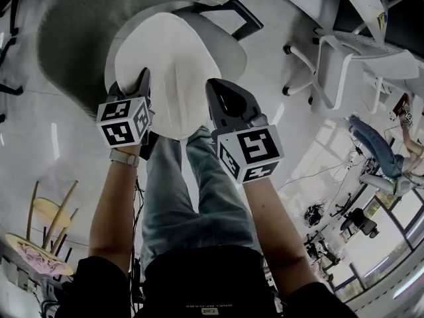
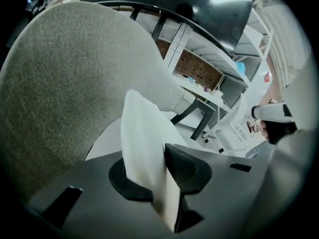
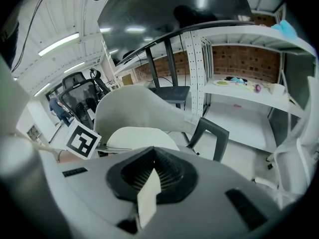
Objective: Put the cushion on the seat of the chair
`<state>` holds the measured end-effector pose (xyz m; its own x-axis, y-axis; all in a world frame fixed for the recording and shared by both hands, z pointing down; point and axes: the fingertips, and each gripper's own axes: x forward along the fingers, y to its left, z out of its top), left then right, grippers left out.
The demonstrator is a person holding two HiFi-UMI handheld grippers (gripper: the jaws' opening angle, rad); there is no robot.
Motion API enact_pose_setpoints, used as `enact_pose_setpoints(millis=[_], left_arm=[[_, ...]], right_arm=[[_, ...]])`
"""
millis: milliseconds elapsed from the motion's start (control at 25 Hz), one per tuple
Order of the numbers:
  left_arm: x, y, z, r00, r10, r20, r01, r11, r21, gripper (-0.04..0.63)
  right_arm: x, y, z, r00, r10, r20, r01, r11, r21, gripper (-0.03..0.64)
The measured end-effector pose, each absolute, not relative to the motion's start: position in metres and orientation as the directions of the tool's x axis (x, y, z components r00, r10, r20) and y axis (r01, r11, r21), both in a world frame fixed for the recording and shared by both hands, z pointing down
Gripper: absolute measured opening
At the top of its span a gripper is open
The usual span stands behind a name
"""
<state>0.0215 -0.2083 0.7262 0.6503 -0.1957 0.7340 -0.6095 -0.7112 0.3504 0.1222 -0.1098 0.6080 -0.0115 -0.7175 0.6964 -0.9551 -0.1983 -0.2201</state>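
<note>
Being pinched at its near edge by the left tongs and right tongs, the cushion is being held over the chair seat.

Readable text: none.
Left black-and-white marker cube: coded squares only, no letters.
Right black-and-white marker cube: coded squares only.
Black waistband: pale print, too small to read.
</note>
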Motion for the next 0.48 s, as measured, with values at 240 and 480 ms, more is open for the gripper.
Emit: enact_pose_setpoints(millis=[240,480], left_arm=[[0.021,-0.219,0.754,0.628,-0.197,0.753,-0.626,-0.703,0.338,0.086],[0.021,-0.225,0.777,0.617,-0.180,0.766,-0.636,-0.687,0.351,0.086]], right_arm=[[0.125,-0.116,0.618,-0.006,-0.713,0.701,-0.951,-0.213,-0.225,0.008],[0.127,-0.110,0.626,0.006,-0.704,0.710,-0.944,-0.238,-0.228,0.008]])
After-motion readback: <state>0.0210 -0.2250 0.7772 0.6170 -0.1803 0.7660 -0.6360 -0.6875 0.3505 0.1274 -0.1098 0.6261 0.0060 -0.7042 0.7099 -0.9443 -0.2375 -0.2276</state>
